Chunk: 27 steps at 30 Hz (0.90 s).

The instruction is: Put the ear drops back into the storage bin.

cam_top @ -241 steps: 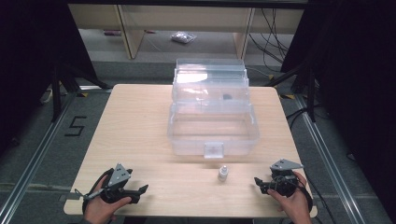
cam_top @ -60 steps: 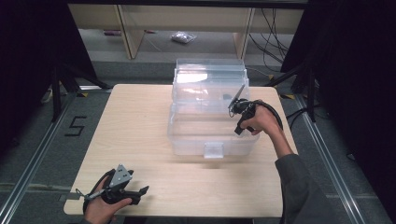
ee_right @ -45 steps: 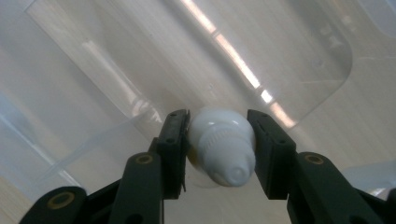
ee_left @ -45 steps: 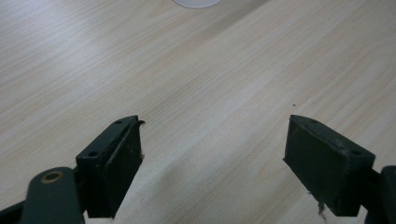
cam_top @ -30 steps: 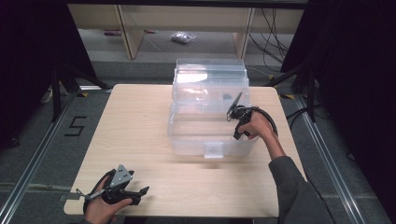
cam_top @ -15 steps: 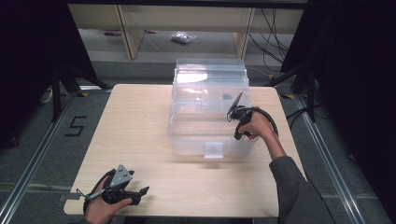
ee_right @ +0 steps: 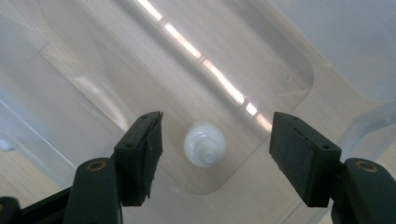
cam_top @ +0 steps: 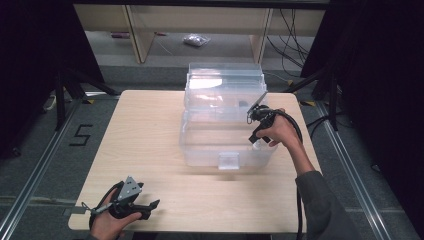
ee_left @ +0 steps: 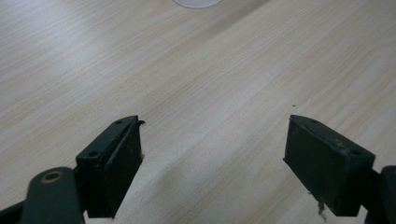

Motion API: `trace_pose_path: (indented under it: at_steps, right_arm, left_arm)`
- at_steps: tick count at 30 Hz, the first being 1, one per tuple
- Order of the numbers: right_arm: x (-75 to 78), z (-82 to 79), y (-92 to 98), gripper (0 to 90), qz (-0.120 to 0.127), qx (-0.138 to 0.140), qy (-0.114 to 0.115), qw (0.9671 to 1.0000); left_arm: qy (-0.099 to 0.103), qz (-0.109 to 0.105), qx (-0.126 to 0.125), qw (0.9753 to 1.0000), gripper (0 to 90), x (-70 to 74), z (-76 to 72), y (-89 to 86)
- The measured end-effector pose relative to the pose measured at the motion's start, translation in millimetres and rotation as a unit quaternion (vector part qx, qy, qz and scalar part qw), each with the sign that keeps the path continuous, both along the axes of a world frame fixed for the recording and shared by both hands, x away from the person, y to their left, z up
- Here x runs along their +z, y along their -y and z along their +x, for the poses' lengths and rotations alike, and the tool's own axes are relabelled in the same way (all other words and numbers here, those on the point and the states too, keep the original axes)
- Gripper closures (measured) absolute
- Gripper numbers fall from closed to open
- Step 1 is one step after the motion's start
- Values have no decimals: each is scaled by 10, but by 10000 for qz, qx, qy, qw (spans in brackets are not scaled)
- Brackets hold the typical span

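Observation:
A clear plastic bin (cam_top: 210, 150) stands in the middle of the wooden table (cam_top: 150, 130), its lid (cam_top: 225, 85) raised at the back. My right gripper (cam_top: 255, 139) hangs over the bin's right end and points down into it. In the right gripper view a small white bottle (ee_right: 204, 143) lies on the bin's floor, below the gap of my right gripper (ee_right: 217, 122), whose jaws are open and apart from it. My left gripper (cam_top: 150, 210) rests at the table's front left. In the left gripper view, my left gripper (ee_left: 215, 123) is open over bare wood.
The bin has a latch (cam_top: 228, 161) on its front wall. A pale rounded object (ee_left: 196, 2) shows at the top edge of the left gripper view. Beyond the table stand shelves (cam_top: 200, 25) with a small bag (cam_top: 196, 40) on the floor. Cables (cam_top: 295, 45) lie at the back right.
Eight seconds ago the bottle stood on the table's front and my right gripper rested at the front right. The right gripper is now over the bin. The left gripper has not moved.

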State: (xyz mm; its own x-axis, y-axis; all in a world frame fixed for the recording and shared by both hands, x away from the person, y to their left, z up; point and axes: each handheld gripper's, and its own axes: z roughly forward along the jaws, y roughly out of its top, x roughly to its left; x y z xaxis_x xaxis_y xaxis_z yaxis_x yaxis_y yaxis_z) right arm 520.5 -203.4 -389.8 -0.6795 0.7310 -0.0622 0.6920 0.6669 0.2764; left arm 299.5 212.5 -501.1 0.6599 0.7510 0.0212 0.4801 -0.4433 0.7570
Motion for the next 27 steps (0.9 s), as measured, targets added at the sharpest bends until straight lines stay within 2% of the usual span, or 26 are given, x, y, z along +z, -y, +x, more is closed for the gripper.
trace_pose_path:
  at_steps: [3, 4, 5, 8, 10, 16, 17, 22, 25, 26, 27]
  right_arm:
    - [26, -18, 4, 336, 39, 33, 17, 10000]
    - [32, -29, -3, 330, 68, -9, 9, 10000]
    - [37, -28, 3, 327, 78, -18, 34, 10000]
    - [43, -38, 6, 315, 105, -31, 82, 9999]
    - [63, -45, 11, 310, 130, 3, 65, 9999]
    - [108, -86, 21, 277, 223, -51, 186, 9996]
    - [124, -99, 15, 275, 210, -97, 148, 9996]
    - [168, -146, 24, 271, 328, -18, 304, 9990]
    - [199, -181, 23, 267, 369, 11, 392, 9986]
    - [208, -194, 21, 262, 382, 35, 405, 9984]
    - [211, -211, 13, 262, 401, -1, 421, 9983]
  left_arm:
    - [-19, 4, -5, 10000, 184, 7, -3, -1]
    - [-23, 62, -30, 10000, 184, 12, -2, -9]
    - [0, 8, -27, 10000, 184, 4, -1, -6]
    - [-25, 58, -28, 10000, 184, 12, -2, -9]
    - [-22, 2, 5, 10000, 185, 7, -4, -2]
    - [-22, 63, -32, 10000, 185, 14, -3, -10]
    - [-23, 63, -31, 10000, 185, 13, -2, -10]
    - [-20, 5, 0, 10000, 184, 8, -4, -1]
    - [-24, 65, -29, 10000, 185, 13, -3, -10]
    - [-17, 6, -1, 10000, 185, 8, -4, -1]
    - [-21, 69, -31, 10000, 185, 14, -1, -9]
